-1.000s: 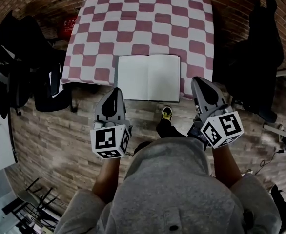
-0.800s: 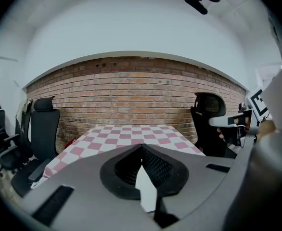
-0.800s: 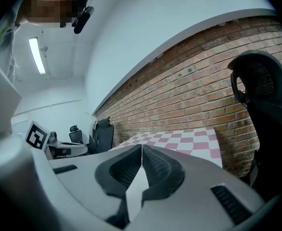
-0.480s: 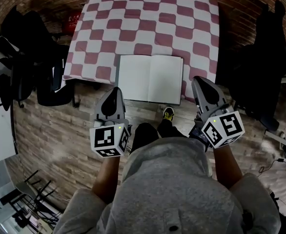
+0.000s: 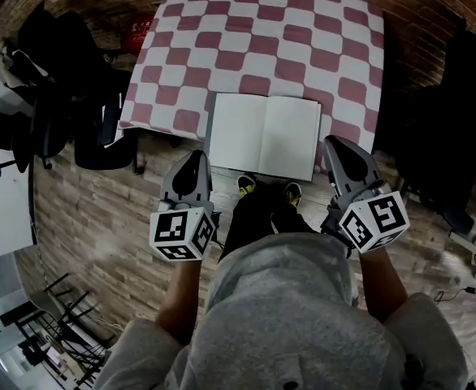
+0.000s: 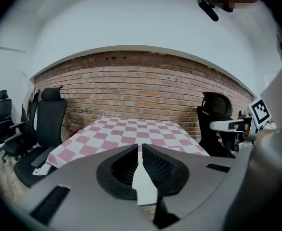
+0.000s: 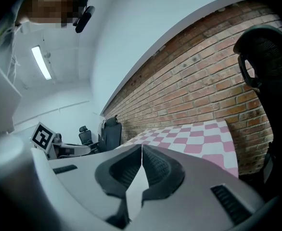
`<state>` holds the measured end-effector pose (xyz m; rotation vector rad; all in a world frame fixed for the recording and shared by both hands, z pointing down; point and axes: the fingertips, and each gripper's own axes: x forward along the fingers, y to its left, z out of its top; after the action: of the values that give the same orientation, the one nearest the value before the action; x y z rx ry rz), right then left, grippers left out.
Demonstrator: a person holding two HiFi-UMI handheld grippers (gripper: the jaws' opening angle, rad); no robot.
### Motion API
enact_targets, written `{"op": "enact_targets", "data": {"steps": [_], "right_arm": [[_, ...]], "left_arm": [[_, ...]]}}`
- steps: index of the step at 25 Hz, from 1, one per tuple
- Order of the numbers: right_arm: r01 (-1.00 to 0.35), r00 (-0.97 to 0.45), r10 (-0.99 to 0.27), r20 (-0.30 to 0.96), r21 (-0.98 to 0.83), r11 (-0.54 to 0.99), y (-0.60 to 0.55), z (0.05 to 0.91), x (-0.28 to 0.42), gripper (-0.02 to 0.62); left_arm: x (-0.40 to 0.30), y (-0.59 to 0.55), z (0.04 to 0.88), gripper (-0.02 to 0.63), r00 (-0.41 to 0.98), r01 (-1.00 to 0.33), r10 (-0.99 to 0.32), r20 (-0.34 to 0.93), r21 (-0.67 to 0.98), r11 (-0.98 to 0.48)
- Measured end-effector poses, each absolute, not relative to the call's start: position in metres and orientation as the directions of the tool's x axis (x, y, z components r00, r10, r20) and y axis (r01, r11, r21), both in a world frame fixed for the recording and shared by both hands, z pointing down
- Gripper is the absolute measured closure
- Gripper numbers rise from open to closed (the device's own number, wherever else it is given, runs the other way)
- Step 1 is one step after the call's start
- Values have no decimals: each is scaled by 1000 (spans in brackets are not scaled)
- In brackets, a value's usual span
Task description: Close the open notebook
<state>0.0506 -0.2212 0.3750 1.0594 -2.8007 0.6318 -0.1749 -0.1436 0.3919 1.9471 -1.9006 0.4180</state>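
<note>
Both shoes [image 5: 246, 185] now by table [image 5: 262, 23]; notebook [image 5: 262, 135] open

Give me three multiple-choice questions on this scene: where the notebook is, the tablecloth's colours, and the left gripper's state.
1. The notebook lies: A) at the tablecloth's near edge B) on the floor C) on a chair
2. The tablecloth is checked: A) blue and yellow B) red and white C) green and black
3. The left gripper is: A) shut on the notebook B) wide open C) shut, empty
Answers: A, its pages reach the cloth's near edge; B, by its squares; C, jaws meet on nothing.
</note>
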Motion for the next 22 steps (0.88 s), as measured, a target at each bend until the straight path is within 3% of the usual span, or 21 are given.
{"op": "enact_targets", "data": {"steps": [8, 10, 22], "right_arm": [[-659, -751, -608, 257, -360, 661, -222, 391, 44, 569], [-655, -755, -599, 268, -359, 665, -221, 395, 39, 568], [-663, -749, -576, 328, -372, 650, -215, 423, 22, 568]], "left_arm": [[-195, -146, 419, 586, 35, -997, -856, 515, 76, 4], [-199, -147, 429, 531, 49, -996, -846, 531, 88, -2], [-214, -144, 493, 419, 138, -986, -765, 629, 161, -45]]}}
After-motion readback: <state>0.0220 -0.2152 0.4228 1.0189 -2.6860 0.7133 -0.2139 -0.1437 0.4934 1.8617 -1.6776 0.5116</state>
